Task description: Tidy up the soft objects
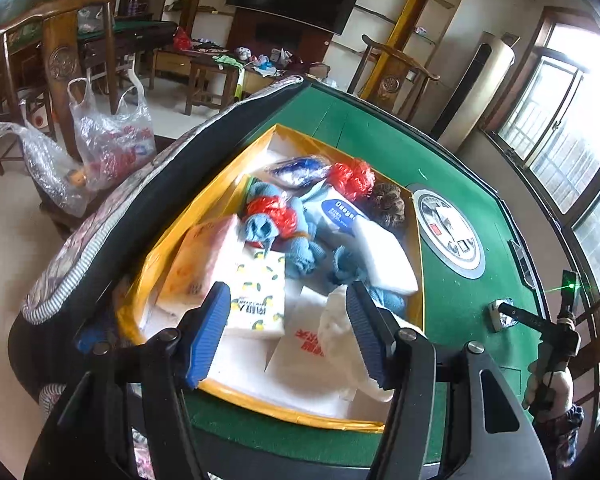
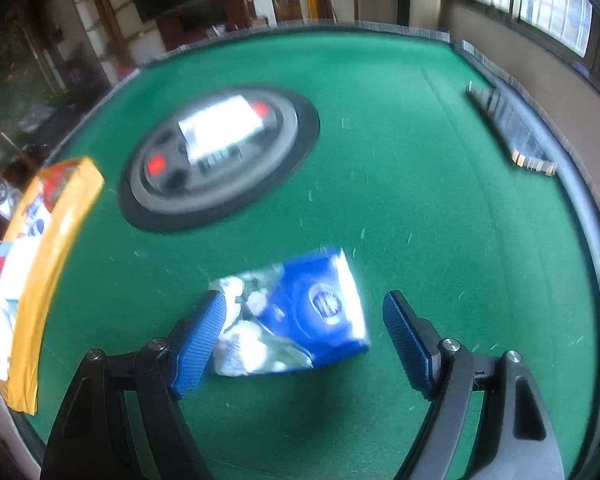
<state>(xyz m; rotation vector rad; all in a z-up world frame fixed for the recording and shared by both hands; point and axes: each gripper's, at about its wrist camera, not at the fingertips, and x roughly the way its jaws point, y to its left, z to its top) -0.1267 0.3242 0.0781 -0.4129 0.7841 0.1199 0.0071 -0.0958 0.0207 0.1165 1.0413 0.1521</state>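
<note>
Blue-and-white, our tissue pack [image 2: 300,312] lies on the green table [image 2: 420,160] near its front edge, long axis running from the round centre hub [image 2: 220,156] toward us; our right gripper [image 2: 304,344] gapes around it; our left gripper [image 1: 288,332], also spread, hovers over the yellow box [image 1: 418,240].

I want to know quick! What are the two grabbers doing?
Left gripper: open, above the yellow box.
Right gripper: open around the blue packet.

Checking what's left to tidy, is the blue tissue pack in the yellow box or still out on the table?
Out. The blue tissue pack lies on the green table, between the open right tool's fingers, well apart from the yellow box.
</note>
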